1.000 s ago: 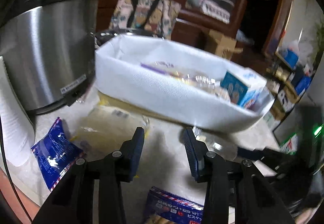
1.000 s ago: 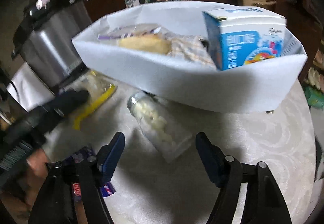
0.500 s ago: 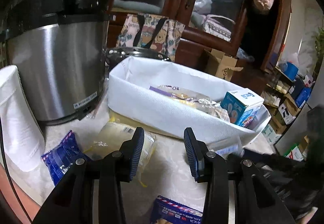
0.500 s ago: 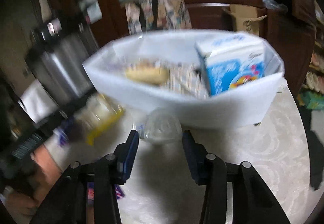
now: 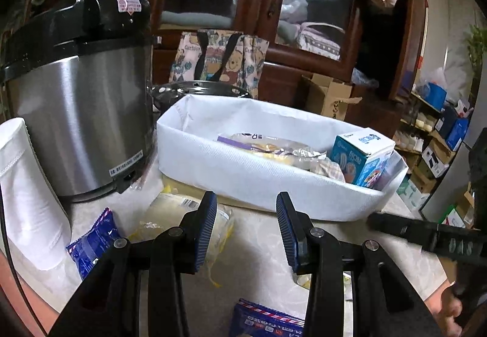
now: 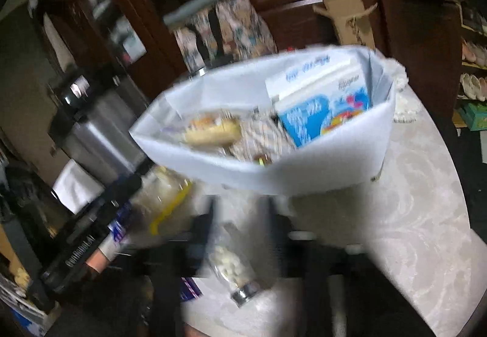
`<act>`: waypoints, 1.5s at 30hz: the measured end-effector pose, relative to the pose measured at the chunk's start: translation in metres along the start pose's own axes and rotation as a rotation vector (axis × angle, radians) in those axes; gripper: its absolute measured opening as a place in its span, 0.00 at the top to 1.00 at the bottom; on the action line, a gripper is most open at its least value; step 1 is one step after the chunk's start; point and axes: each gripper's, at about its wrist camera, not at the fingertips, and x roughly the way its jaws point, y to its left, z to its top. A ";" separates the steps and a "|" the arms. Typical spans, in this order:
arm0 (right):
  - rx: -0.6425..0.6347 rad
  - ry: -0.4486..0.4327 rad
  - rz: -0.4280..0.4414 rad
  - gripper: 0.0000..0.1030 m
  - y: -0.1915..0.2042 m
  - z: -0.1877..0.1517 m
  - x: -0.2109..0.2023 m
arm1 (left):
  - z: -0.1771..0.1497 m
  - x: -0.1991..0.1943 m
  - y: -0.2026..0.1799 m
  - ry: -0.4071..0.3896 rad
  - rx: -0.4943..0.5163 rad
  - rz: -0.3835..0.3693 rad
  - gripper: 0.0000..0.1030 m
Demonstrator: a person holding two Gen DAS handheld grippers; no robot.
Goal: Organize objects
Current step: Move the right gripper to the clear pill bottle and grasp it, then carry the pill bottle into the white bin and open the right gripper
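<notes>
White fabric bin (image 5: 243, 169) holds a blue carton (image 5: 362, 154) and bread bag (image 5: 274, 148); left gripper (image 5: 246, 227) spread, empty.

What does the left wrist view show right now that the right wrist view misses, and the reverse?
Left wrist only: the open left gripper with nothing between its pads, and a blue biscuit packet below it.
Right wrist only: a clear jar of white pieces between the blurred, opening right gripper fingers.
Both: white fabric basket holding a blue-and-white carton, the steel cooker, and a yellowish bag.
</notes>
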 end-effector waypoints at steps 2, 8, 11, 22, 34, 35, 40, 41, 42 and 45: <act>-0.046 0.035 -0.036 0.31 0.006 -0.003 0.010 | 0.000 0.001 0.001 0.008 -0.006 0.002 0.61; -0.373 0.179 -0.203 0.33 0.051 -0.036 0.050 | -0.001 0.002 0.004 0.018 -0.029 -0.007 0.61; -0.480 0.159 -0.297 0.62 0.064 -0.049 0.061 | -0.001 0.003 0.006 0.022 -0.033 -0.003 0.61; -0.222 0.013 -0.167 0.63 0.029 -0.015 0.019 | 0.003 -0.001 -0.001 0.000 -0.016 -0.030 0.61; -0.045 -0.374 0.031 0.63 0.044 0.061 -0.064 | 0.061 0.007 -0.041 0.007 0.089 -0.052 0.60; 0.004 -0.383 0.054 0.63 0.042 0.073 -0.061 | 0.067 0.014 -0.043 0.031 0.085 -0.055 0.60; 0.159 -0.373 0.085 0.62 0.025 0.088 -0.028 | 0.079 0.048 -0.041 0.116 0.053 -0.103 0.60; 0.175 -0.347 0.080 0.62 0.021 0.087 -0.016 | 0.078 0.052 -0.038 0.119 0.037 -0.109 0.60; 0.171 -0.322 0.075 0.62 0.018 0.086 -0.007 | 0.077 0.057 -0.035 0.121 0.021 -0.115 0.60; 0.159 -0.278 0.017 0.62 0.013 0.079 0.017 | 0.069 0.070 -0.030 0.158 0.001 -0.116 0.60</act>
